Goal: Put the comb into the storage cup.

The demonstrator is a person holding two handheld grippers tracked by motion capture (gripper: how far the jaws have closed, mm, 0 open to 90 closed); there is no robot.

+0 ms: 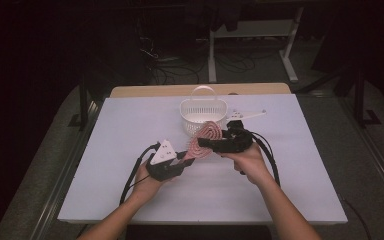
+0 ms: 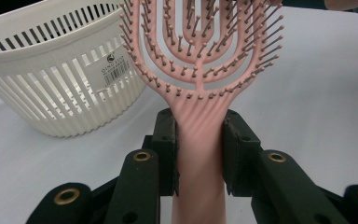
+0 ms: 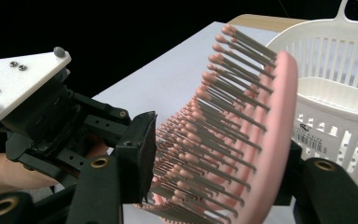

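A pink vented hairbrush (image 1: 203,139) hangs above the white table, just in front of a white slotted basket (image 1: 189,108). My left gripper (image 1: 186,156) is shut on its ribbed handle (image 2: 199,154), with the bristled head (image 2: 200,51) pointing away toward the basket (image 2: 51,93). My right gripper (image 1: 205,143) comes in from the right across the brush head. In the right gripper view its jaws (image 3: 214,163) straddle the head (image 3: 272,135), one pad against the bristle tips and the other behind the brush's back. The basket (image 3: 340,107) looks empty.
The white table top (image 1: 130,130) stretches bare to the left, right and front of my hands. A wooden edge (image 1: 145,91) runs along the back. Beyond it lie a dark floor, cables and a desk frame (image 1: 212,55).
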